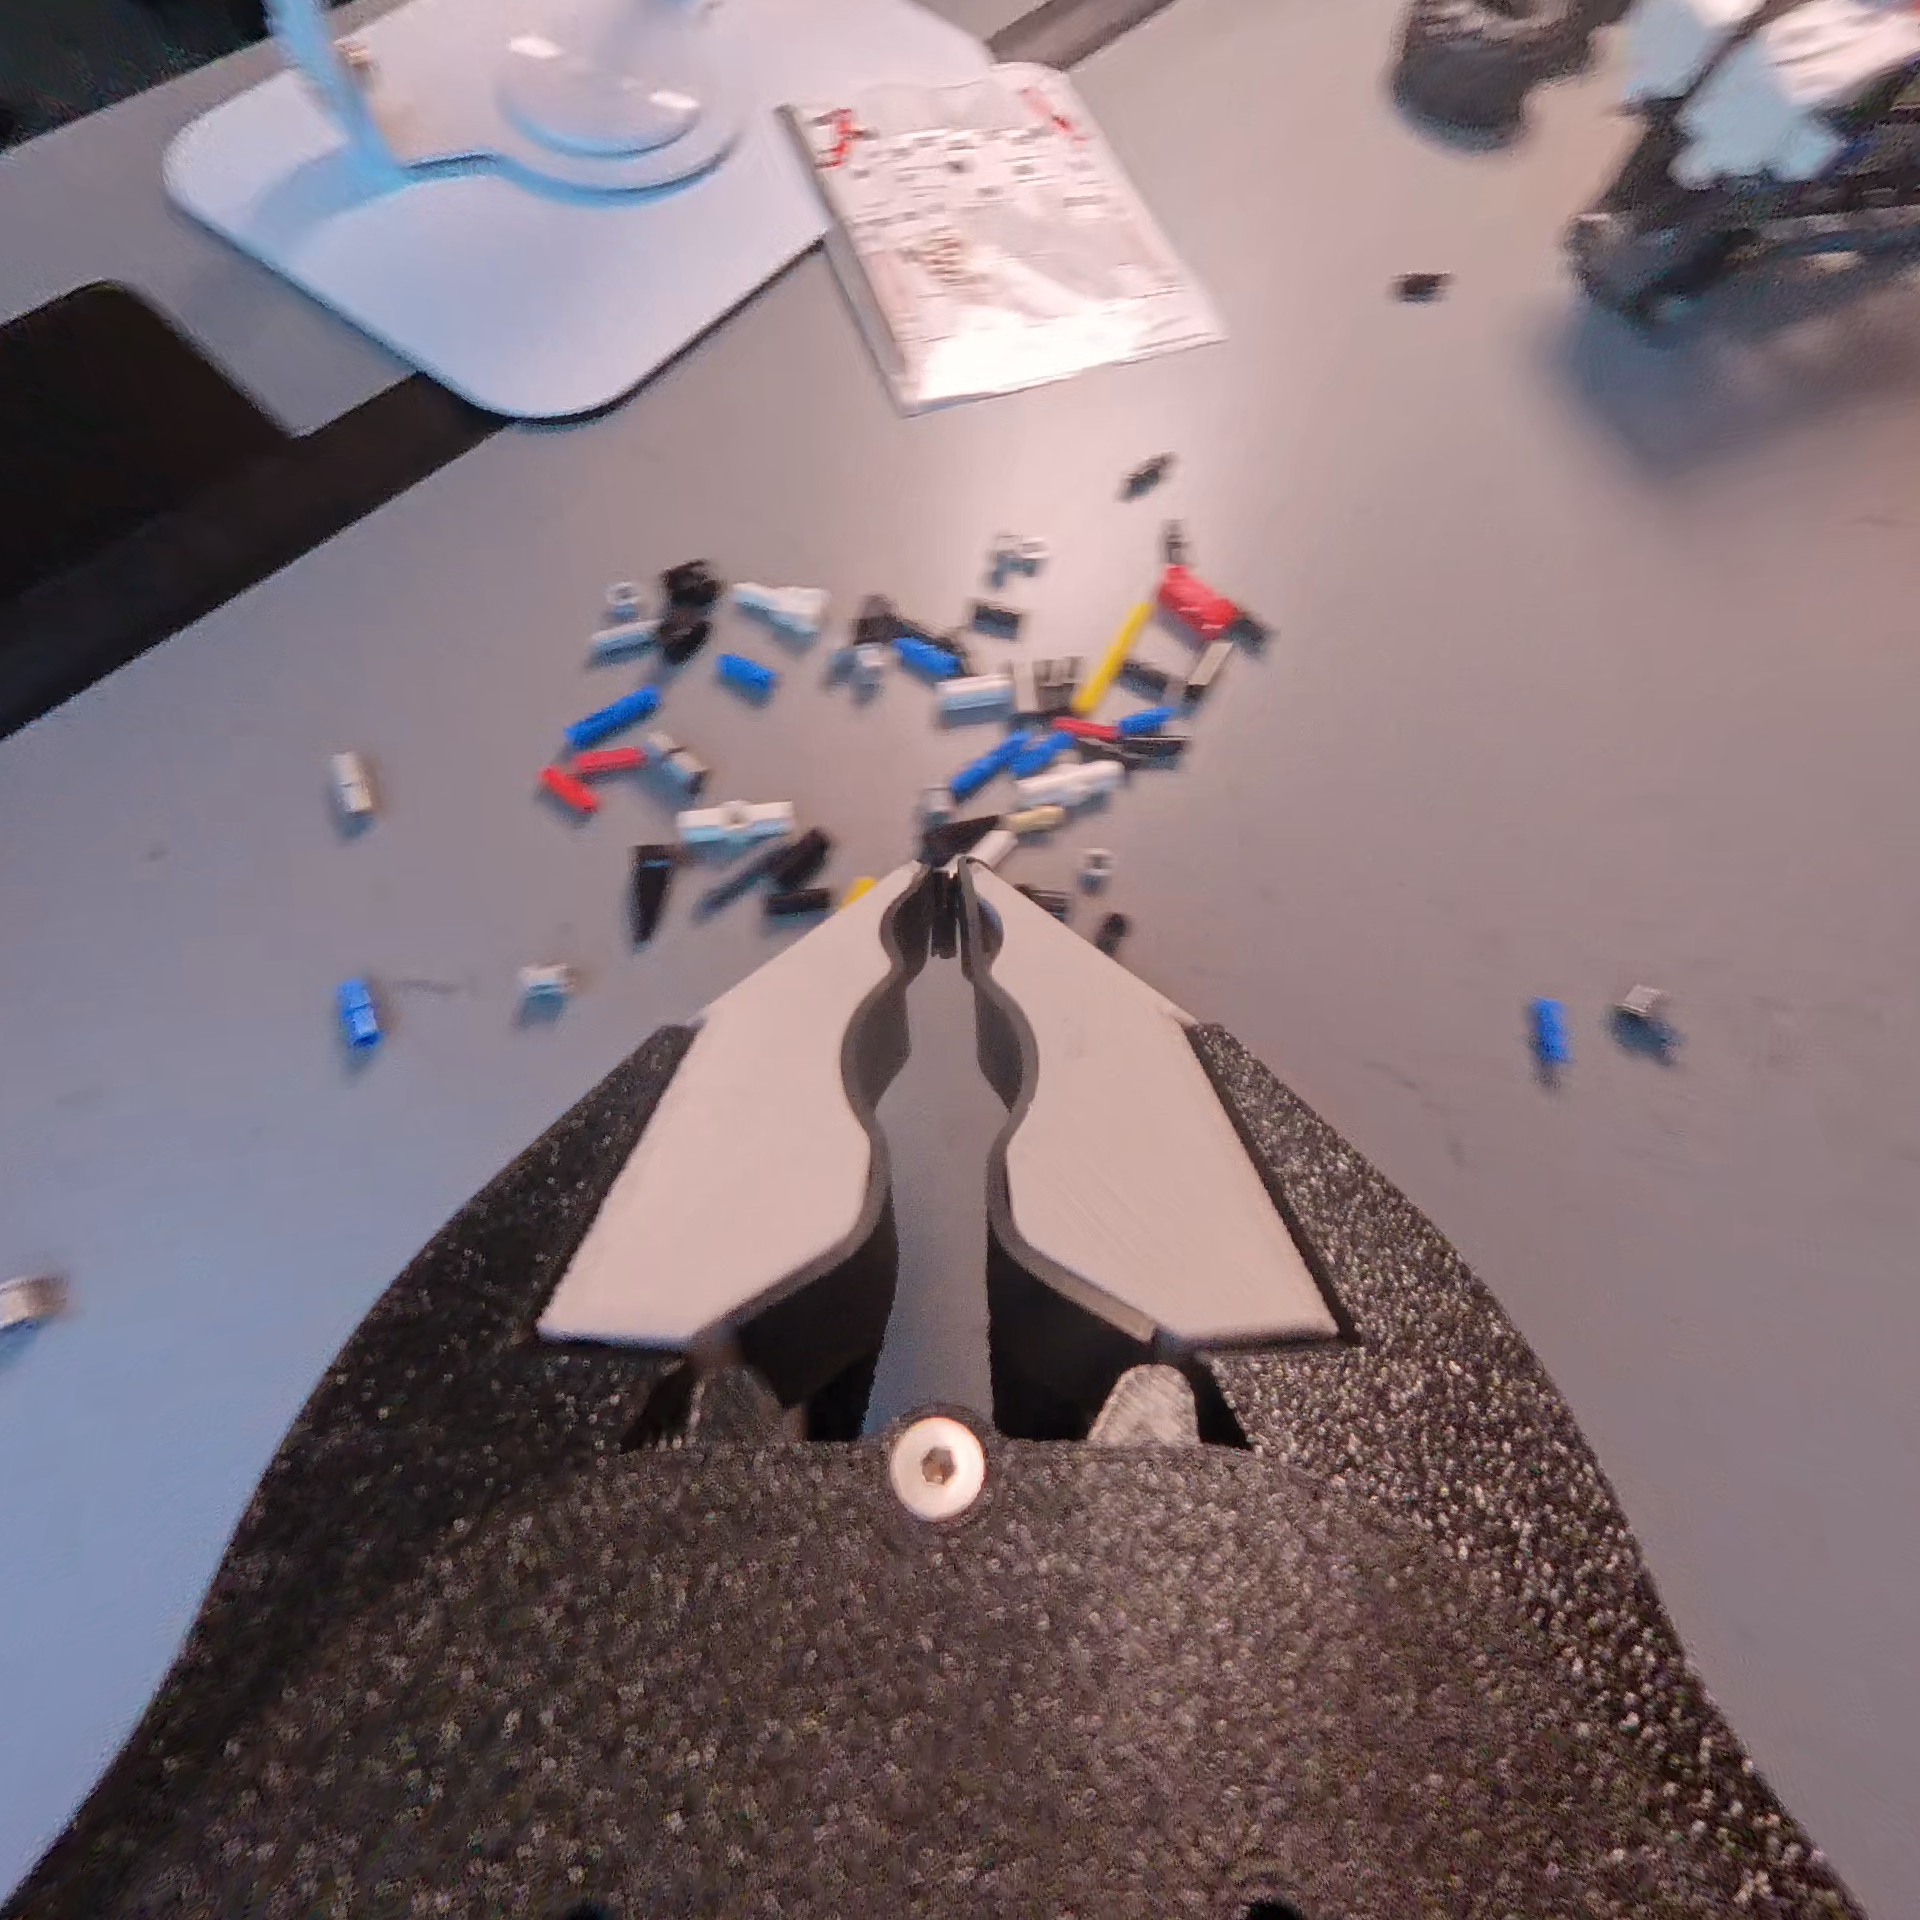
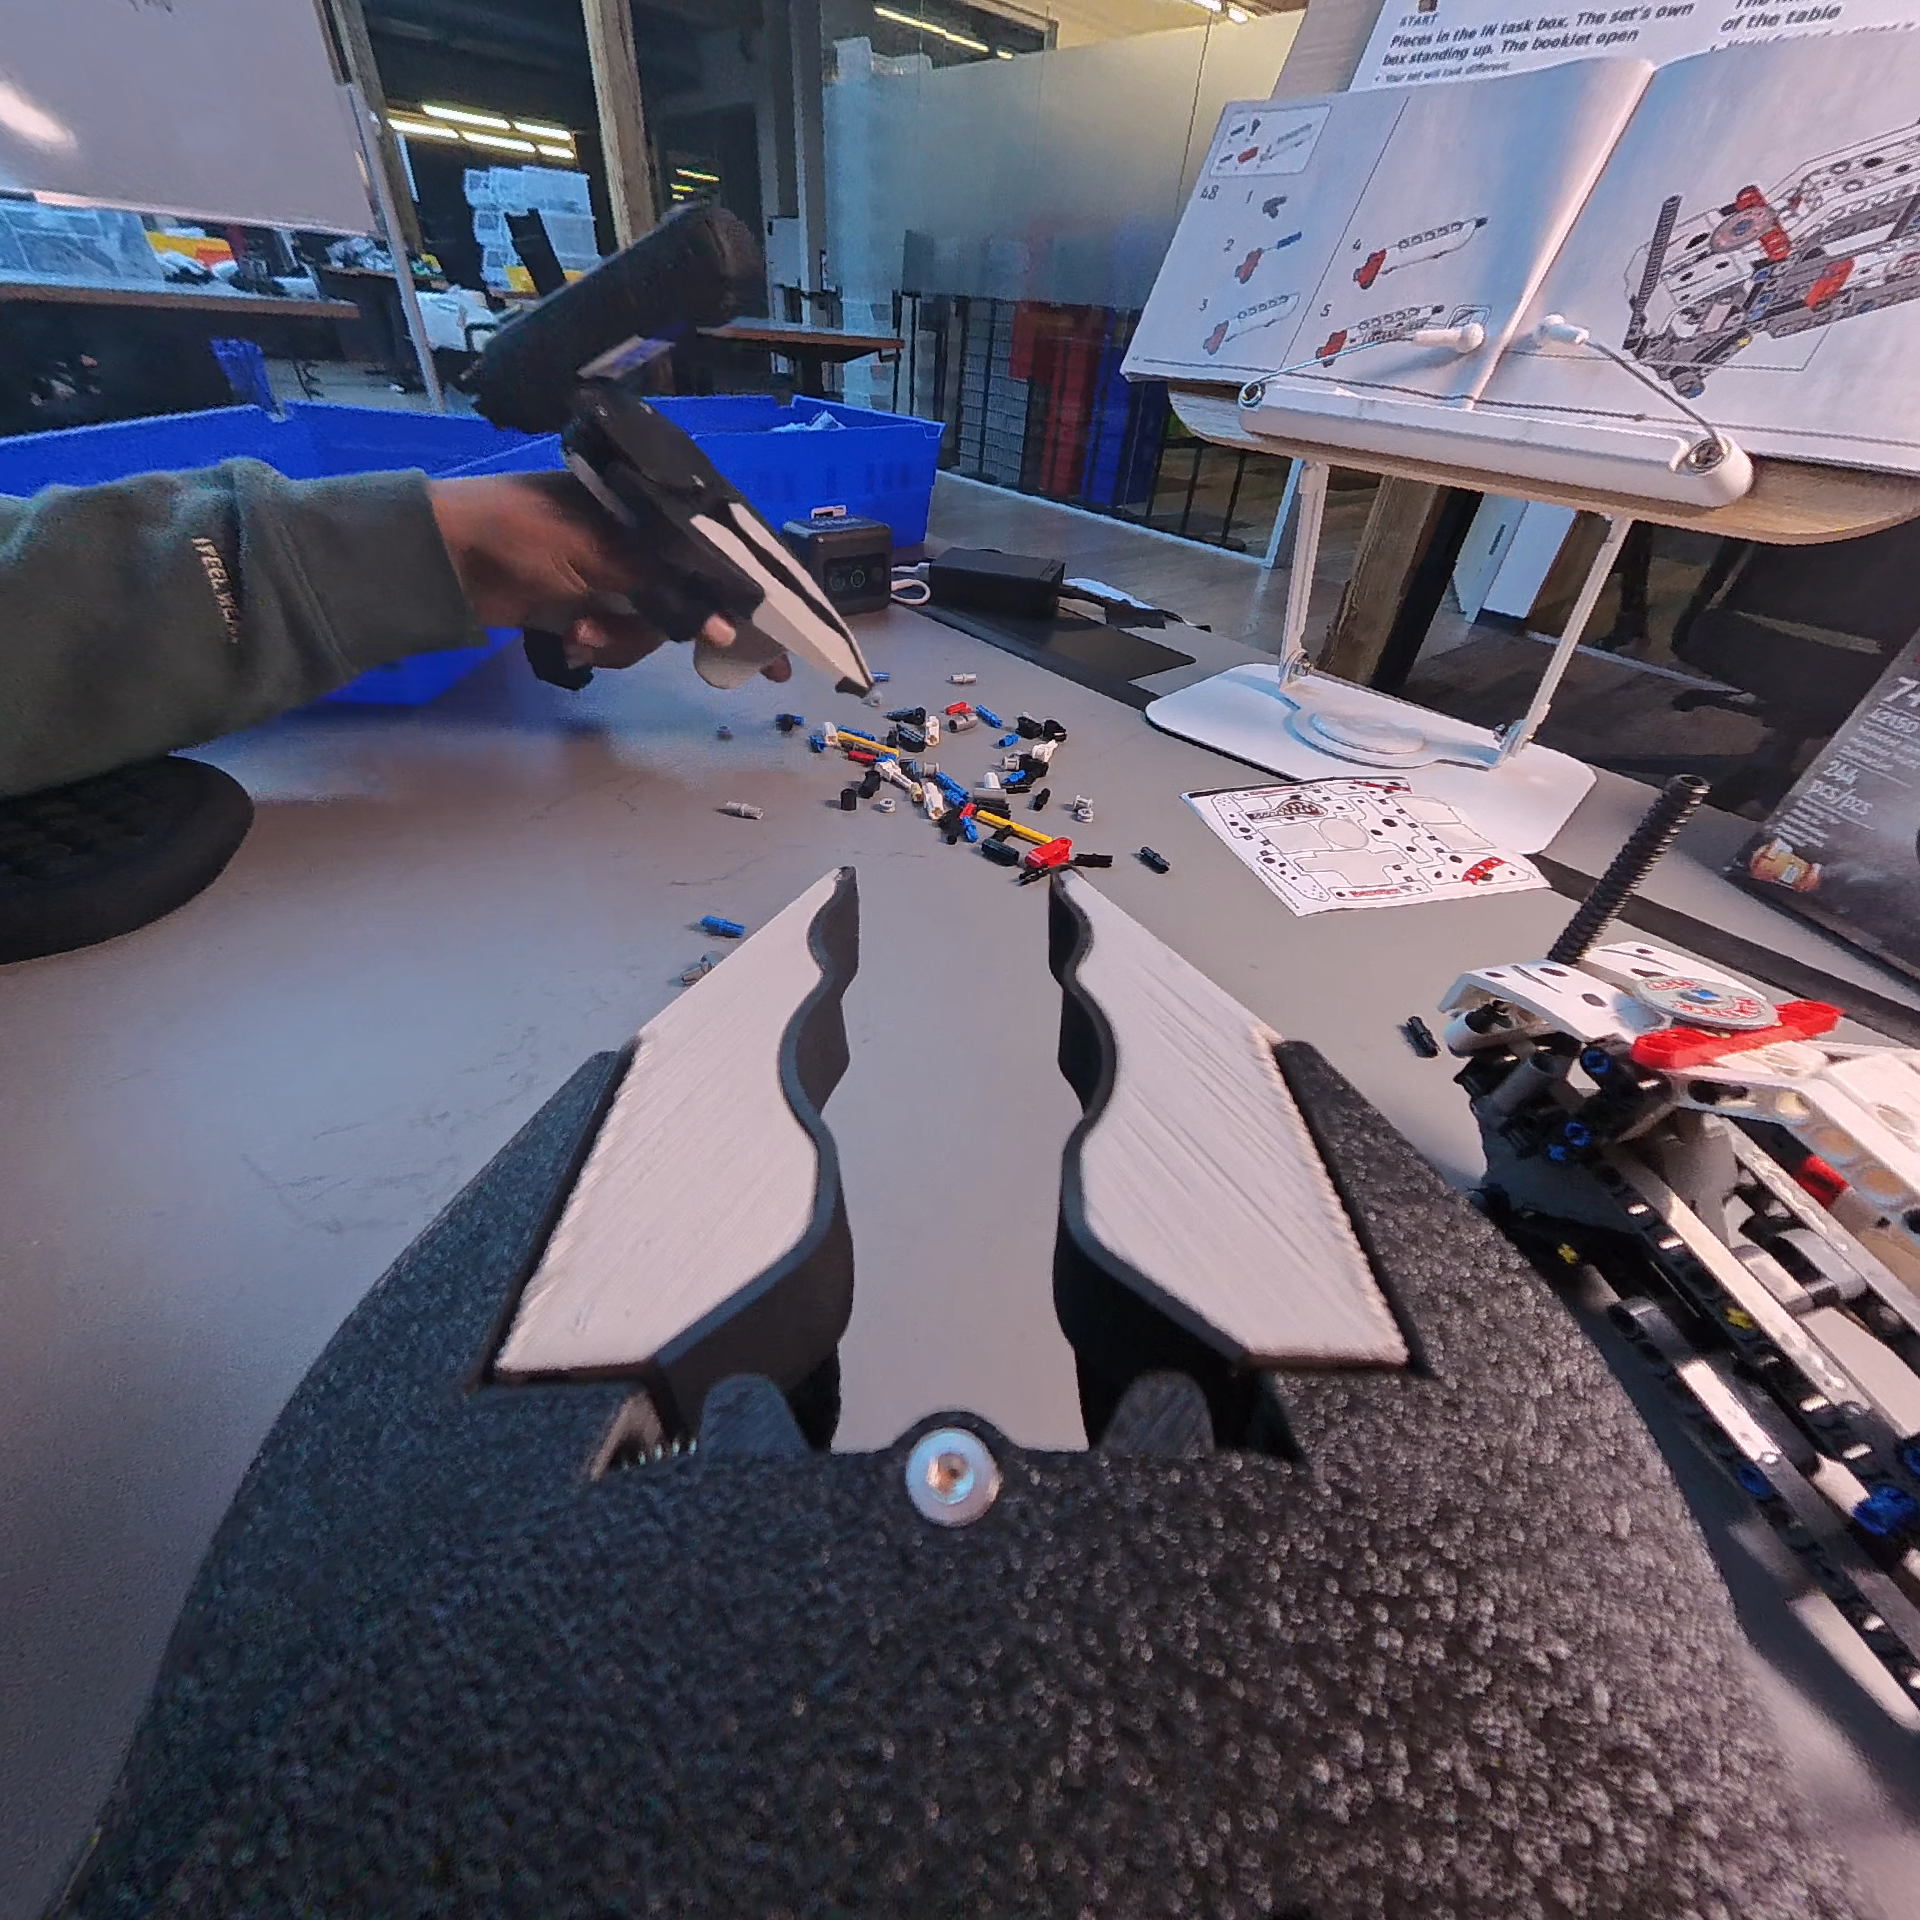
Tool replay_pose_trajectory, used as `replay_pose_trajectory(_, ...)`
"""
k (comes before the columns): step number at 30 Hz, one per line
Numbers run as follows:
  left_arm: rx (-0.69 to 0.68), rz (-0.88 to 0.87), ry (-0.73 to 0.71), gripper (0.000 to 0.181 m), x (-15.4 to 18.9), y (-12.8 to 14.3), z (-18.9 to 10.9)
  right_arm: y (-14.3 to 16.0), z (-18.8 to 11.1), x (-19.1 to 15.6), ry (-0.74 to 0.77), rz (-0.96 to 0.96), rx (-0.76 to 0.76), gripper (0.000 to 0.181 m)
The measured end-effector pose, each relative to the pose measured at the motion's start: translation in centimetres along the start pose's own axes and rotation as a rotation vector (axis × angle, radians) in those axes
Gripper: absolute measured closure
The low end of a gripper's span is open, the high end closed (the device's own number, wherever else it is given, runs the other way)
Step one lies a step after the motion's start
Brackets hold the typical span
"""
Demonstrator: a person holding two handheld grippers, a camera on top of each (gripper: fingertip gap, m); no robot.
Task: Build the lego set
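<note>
Several small loose lego pieces (image 1: 935, 717), blue, black, red, yellow and pale grey, lie scattered on the grey table (image 1: 1455, 831). My left gripper (image 1: 940, 881) hovers over the near edge of the pile, shut on a small black piece (image 1: 942, 925) between its tips. In the right wrist view a hand holds the left gripper (image 2: 860, 681) tip-down above the far side of the pile (image 2: 935, 790). My right gripper (image 2: 954, 883) is open and empty, low over the table, just short of the pile. The partly built white, grey and red model (image 2: 1714, 1143) lies to its right.
An open instruction booklet (image 2: 1558, 208) rests on a white stand (image 2: 1371, 748) at the back right. A sticker sheet (image 2: 1351, 842) lies in front of it. A dark set box (image 2: 1849, 821) stands far right. Blue bins (image 2: 810, 457) and a black pad (image 2: 104, 852) are on the left. About 25 cm separates my left fingertips from my right.
</note>
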State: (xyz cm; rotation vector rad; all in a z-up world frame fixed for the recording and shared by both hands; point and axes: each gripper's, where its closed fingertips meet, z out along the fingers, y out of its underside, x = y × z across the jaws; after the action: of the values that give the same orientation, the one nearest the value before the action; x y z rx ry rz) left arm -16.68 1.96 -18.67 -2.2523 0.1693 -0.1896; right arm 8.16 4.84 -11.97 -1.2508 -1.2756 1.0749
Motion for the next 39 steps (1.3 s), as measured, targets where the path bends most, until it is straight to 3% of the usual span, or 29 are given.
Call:
replay_pose_trajectory(2, -0.001, 0.080, 0.152, 0.177, 5.0, 0.4, -0.5, 0.1, 0.0, 0.3, 0.007, 0.008, -0.001, 0.145)
replay_pose_trajectory(6, -0.070, 0.242, 0.293, 0.177, 11.8, 3.2, -0.4, 0.3, 0.1, 0.7, 0.018, 0.028, -0.005, 0.145)
replay_pose_trajectory(11, -0.131, 0.373, 0.324, 0.176, 14.2, 5.3, 0.1, 0.6, 0.4, 0.6, 0.016, 0.016, -0.024, 0.145)
replay_pose_trajectory(14, -0.154, 0.398, 0.339, 0.159, 14.2, 5.7, 0.1, 0.6, 0.3, 0.7, 0.020, 0.020, -0.021, 0.145)
replay_pose_trajectory(19, -0.043, 0.335, 0.269, 0.157, 11.1, 2.7, -1.3, 0.5, 0.2, 0.7, 0.019, 0.021, -0.014, 0.145)
replay_pose_trajectory(22, -0.009, 0.155, 0.030, 0.168, 4.3, 0.8, -1.2, 0.6, 0.3, 0.5, 0.012, 0.009, -0.020, 0.145)
replay_pose_trajectory(24, -0.055, 0.046, -0.125, 0.167, -0.5, 1.4, -0.7, 0.6, 0.4, 0.3, 0.009, -0.001, -0.024, 0.145)
replay_pose_trajectory(26, -0.079, -0.020, -0.185, 0.165, -3.2, 2.1, 0.2, 0.6, 0.4, 0.2, 0.007, -0.009, -0.026, 0.145)
replay_pose_trajectory(30, -0.076, -0.023, -0.194, 0.165, -4.7, 1.7, 1.7, 0.5, 0.3, 0.3, 0.013, -0.008, -0.020, 0.145)
replay_pose_trajectory(39, -0.148, 0.031, -0.110, 0.167, -3.7, 2.1, 2.6, 0.4, 0.1, 0.5, 0.013, 0.002, -0.013, 0.145)
